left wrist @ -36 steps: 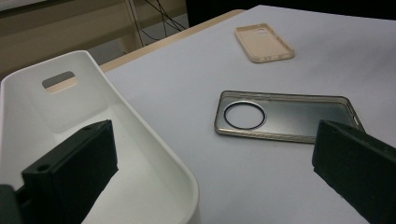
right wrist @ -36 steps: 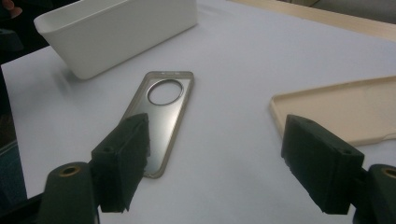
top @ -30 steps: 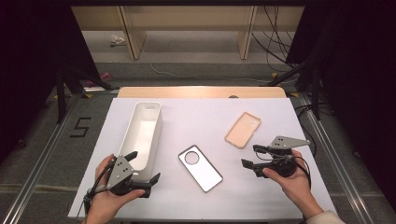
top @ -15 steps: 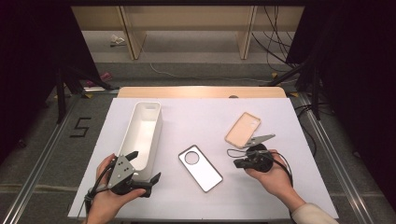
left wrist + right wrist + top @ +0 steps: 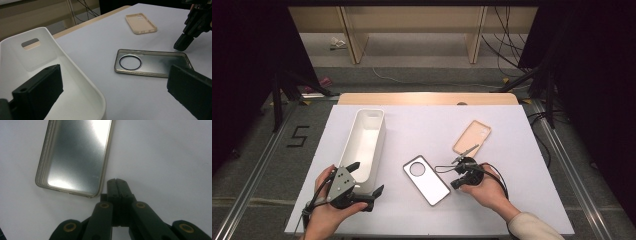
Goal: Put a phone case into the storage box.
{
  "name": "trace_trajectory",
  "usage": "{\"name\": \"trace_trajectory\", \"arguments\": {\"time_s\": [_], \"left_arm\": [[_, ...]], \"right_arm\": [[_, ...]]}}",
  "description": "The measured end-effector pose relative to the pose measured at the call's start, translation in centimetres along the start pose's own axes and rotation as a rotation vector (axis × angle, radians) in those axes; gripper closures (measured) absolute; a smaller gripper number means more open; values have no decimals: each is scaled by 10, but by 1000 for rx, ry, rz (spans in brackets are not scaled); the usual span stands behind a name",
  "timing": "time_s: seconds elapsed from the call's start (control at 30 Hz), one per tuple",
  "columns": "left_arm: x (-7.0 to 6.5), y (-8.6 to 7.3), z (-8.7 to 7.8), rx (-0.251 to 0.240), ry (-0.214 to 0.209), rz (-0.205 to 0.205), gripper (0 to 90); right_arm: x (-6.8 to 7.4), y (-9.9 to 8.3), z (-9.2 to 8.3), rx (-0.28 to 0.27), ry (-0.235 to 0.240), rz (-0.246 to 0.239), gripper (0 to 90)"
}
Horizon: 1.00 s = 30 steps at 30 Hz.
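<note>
The clear case lies flat mid-table, camera hole toward the tray on its left. The right gripper sits tip-down just beside the case's near right corner, its 2 jaws pressed together on nothing. The left gripper is spread wide at the tray's near end. The tan case lies farther back.

White table, long white bin, clear phone case, beige phone case lying well apart
</note>
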<state>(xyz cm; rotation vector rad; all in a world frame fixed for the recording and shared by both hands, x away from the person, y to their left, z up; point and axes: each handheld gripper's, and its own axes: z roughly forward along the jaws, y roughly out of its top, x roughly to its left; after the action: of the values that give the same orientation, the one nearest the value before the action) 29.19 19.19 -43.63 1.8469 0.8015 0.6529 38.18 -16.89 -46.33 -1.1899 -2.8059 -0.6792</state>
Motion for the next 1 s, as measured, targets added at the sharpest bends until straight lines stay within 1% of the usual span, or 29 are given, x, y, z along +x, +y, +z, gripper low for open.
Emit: {"name": "trace_trajectory", "arguments": {"time_s": [0.13, 0.3, 0.33, 0.53, 0.6, 0.63, 0.67, 0.73, 0.8, 0.83, 0.87, 0.9, 0.93, 0.97, 1.0], "left_arm": [[0, 0, 0, -1, 0, -1, 0], [0, 0, 0, 0, -2, -1, 0], [0, 0, 0, 0, -2, 0, 0], [0, 0, 0, -1, -2, -1, 0], [0, 0, 0, -2, -2, -1, 0], [0, 0, 0, -2, -2, -1, 0], [0, 0, 0, -2, -2, -2, 0], [0, 0, 0, -3, -2, -2, 0], [0, 0, 0, -3, -3, -1, 0], [0, 0, 0, -3, -3, -1, 0], [0, 0, 0, -4, -4, -2, 0], [0, 0, 0, -5, -4, -3, 0], [0, 0, 0, -5, -4, -3, 0], [0, 0, 0, -5, -3, -2, 0], [0, 0, 0, -5, -4, -2, 0]], "right_arm": [[2, -1, 2, 15, 6, 4, 900], [8, 0, 3, 33, 4, -11, 900], [10, 0, 3, 34, -4, -14, 900], [14, 0, 3, 47, 9, -13, 900], [22, 1, 5, 59, 20, -22, 900], [22, 1, 5, 59, 20, -22, 900], [29, 1, 7, 71, 46, -33, 900], [37, 2, 9, 79, 46, -52, 900], [43, 3, 12, 81, 77, -64, 900], [46, 4, 13, 86, 75, -74, 900], [49, 5, 13, 88, 62, -94, 900], [51, 5, 14, 83, 81, -95, 900], [51, 5, 14, 83, 81, -95, 900], [55, 6, 16, 91, 90, -105, 900], [57, 7, 17, 93, 79, -115, 900]]}}
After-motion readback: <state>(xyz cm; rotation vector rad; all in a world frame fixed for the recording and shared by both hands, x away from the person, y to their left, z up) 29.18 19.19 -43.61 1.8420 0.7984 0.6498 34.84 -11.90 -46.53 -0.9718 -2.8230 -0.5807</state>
